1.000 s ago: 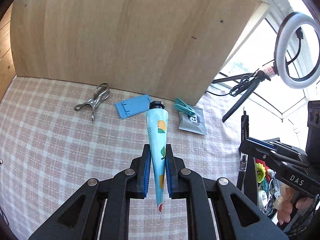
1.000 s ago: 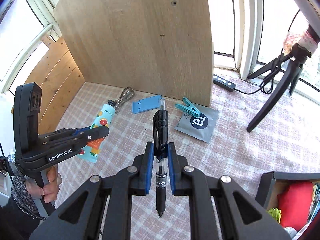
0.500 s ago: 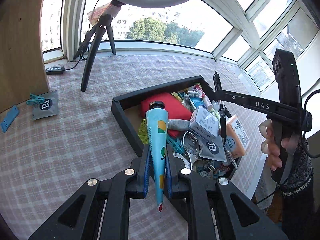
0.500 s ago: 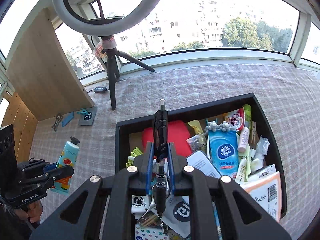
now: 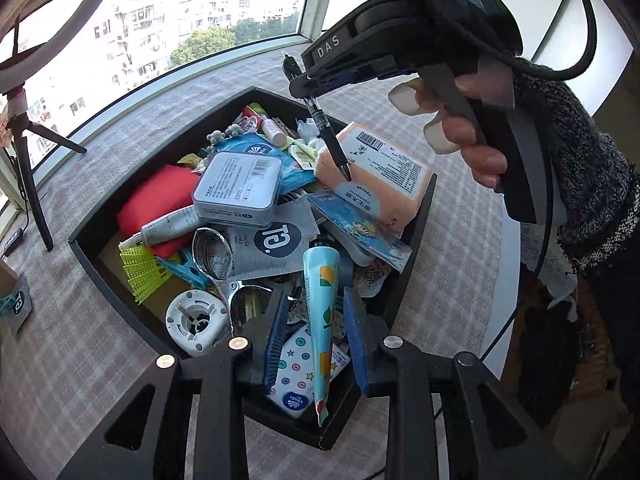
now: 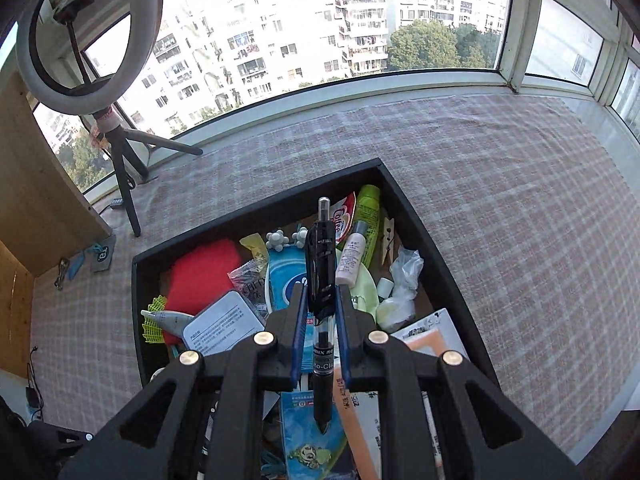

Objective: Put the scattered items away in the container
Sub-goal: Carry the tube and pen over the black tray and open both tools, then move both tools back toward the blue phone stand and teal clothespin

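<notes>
Over the black rectangular container [image 5: 96, 258], already heaped with items, the left gripper [image 5: 316, 336] has just been opening: its blue pads now stand clear on both sides of the light-blue fruit-printed cream tube [image 5: 320, 312], which hangs cap-up between them above the container's near corner. The right gripper [image 6: 319, 332], above the container's middle, has also been easing apart around the black click pen [image 6: 322, 280], though the pads look near enough that I cannot tell whether they grip it. Both look light; the tube is soft and slick, best pinched at its flat crimped tail, the pen stiff and best taken mid-barrel.
</notes>
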